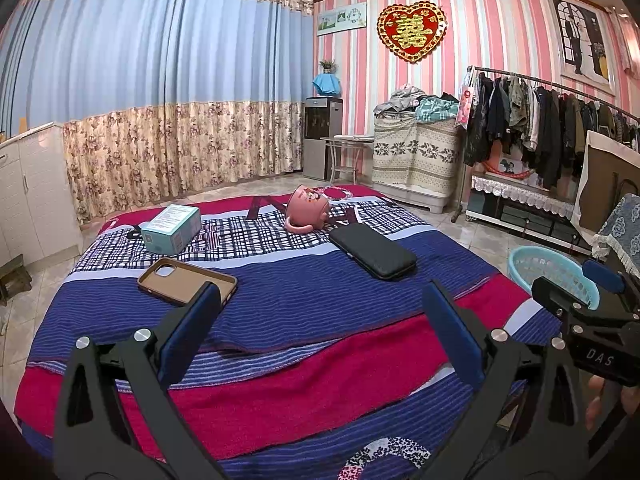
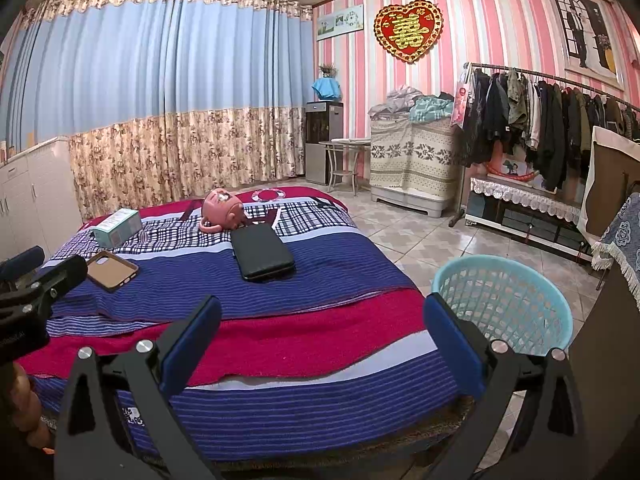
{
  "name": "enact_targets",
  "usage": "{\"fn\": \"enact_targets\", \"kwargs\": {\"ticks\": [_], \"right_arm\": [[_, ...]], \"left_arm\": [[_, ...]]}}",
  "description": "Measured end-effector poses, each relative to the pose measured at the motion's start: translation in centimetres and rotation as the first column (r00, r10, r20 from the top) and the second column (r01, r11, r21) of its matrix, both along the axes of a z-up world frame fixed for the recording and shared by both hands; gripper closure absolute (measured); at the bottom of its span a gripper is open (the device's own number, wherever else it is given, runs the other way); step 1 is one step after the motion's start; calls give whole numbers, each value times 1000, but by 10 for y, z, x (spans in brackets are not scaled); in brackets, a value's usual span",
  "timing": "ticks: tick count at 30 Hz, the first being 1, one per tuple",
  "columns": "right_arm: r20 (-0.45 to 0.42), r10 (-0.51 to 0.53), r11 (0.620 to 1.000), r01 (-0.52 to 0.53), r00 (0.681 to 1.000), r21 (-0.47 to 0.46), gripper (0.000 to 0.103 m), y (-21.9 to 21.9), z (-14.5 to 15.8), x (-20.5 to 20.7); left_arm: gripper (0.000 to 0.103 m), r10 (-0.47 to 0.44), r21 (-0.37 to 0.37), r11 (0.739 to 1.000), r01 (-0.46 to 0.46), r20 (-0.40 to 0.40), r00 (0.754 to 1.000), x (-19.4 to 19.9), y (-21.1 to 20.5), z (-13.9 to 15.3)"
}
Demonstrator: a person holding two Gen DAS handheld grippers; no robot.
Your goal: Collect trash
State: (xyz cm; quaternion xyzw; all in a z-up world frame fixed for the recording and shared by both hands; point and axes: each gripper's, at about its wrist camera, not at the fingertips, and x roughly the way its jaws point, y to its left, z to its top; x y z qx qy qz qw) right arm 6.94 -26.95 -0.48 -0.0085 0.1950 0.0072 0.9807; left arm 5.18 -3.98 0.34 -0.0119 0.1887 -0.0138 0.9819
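Pink mug point(image 1: 310, 208), one; basket point(image 2: 504, 300), one

Four items on the striped bedspread, a basket on the floor beside it.

A pale teal carton point(image 1: 171, 229) lies flat, far ahead and left of the left tool. A tan phone case point(image 1: 186, 282) lies hollow side up, camera cutout showing, just beyond the left tool's left finger. A pink mug point(image 1: 309, 209) is tipped on its side, handle toward the tool, farthest ahead. Near it, a black zipped case point(image 1: 372, 251) lies flat, ahead of the right finger. A light blue perforated plastic basket point(image 2: 505, 303) stands upright on the tiles, just past the right tool's right finger.
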Motion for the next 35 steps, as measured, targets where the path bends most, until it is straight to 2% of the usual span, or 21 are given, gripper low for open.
{"fn": "enact_targets", "kwargs": {"ticks": [35], "right_arm": [[1,0,1000,0,1000,4,5,0,-1,0]], "left_arm": [[5,-11,-8,1000,11,-7,1000,4,7,-1]]}}
